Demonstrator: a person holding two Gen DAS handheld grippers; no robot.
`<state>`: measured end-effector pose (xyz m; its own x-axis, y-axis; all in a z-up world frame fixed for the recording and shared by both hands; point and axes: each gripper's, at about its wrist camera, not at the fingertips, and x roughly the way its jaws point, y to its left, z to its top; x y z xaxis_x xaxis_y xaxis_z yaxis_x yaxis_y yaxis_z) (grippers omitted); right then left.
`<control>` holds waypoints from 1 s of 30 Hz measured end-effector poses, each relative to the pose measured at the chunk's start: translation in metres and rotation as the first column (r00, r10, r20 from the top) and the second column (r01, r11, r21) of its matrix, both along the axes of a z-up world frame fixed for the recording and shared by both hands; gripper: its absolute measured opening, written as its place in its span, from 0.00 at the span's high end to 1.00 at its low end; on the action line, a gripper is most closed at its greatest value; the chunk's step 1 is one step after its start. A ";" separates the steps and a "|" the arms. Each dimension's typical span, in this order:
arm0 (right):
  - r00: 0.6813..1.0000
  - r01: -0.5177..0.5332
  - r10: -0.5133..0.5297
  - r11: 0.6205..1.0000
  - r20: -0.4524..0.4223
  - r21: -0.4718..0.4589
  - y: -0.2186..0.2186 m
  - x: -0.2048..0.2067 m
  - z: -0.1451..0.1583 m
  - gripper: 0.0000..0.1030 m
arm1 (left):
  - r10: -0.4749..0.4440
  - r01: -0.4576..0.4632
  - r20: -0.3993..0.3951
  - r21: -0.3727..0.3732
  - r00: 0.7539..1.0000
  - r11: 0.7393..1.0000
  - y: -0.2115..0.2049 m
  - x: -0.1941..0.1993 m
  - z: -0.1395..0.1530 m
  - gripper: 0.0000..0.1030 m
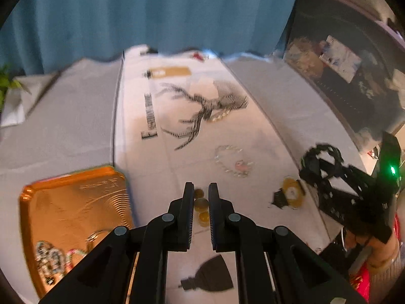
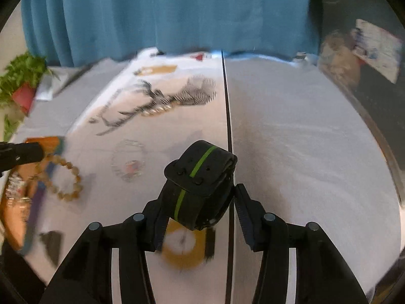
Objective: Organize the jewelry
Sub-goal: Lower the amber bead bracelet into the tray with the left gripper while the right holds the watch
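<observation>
Beads of amber, round and glossy, sit pinched between my left gripper (image 1: 201, 190) jaws, which are clamped on the amber bracelet (image 1: 201, 205); from the right wrist camera that same bracelet (image 2: 66, 180) shows as a full ring hanging from the left fingers over the white cloth (image 2: 303, 152). My right gripper (image 2: 200, 197) has the black watch (image 2: 200, 185) between its jaws, a thick rubbery band with a thin green stripe, coiled into a loop; its left side lies against the left finger, but a gap shows at the right finger, so the jaws stand released around it. The stripe, and with it the band's long axis, runs up and away from me, tilting to the right. Only the left camera shows the orange tray (image 1: 76, 202) in full, a shiny metal rectangle with rounded corners and pressed ripples, holding a sparkly chain (image 1: 50, 258) at its near corner. A clear crystal bracelet (image 1: 234, 160) with a pink charm lies flat on the cloth ahead, between the two grippers. The cloth carries a black feathery print (image 1: 200, 109), and a blue curtain (image 2: 177, 12) hangs behind.
</observation>
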<state>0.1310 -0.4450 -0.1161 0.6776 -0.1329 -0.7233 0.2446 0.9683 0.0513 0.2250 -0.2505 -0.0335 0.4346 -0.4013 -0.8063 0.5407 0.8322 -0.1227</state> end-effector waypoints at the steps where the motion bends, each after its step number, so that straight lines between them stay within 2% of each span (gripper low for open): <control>1: 1.000 0.004 -0.004 1.000 0.008 -0.005 0.004 -0.009 0.006 0.52 | 0.005 -0.005 0.012 -0.005 1.000 1.000 0.003 -0.007 0.008 0.91; 5: 0.998 0.010 -0.010 1.000 0.056 0.003 0.028 -0.055 0.035 0.52 | 0.011 -0.009 0.067 -0.033 0.998 0.999 0.020 -0.042 0.040 0.91; 10: 0.997 -0.038 0.038 0.999 0.072 -0.006 0.068 -0.091 0.055 0.52 | 0.022 -0.021 0.121 -0.012 0.992 1.000 0.046 -0.088 0.057 0.91; 22: 0.985 -0.130 0.132 0.991 0.111 -0.025 0.157 -0.167 0.078 0.52 | 0.128 -0.127 0.189 -0.014 0.974 0.992 0.123 -0.161 0.071 0.91; 30: 0.973 -0.190 0.194 0.981 0.121 -0.048 0.195 -0.181 0.090 0.52 | 0.179 -0.177 0.203 -0.030 0.963 0.984 0.157 -0.178 0.073 0.91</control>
<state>-0.0501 -0.2500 -0.0264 0.7772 -0.0156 -0.6291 0.0478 0.9983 0.0344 0.0465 -0.0933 0.0399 0.6549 -0.3114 -0.6886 0.3985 0.9165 -0.0355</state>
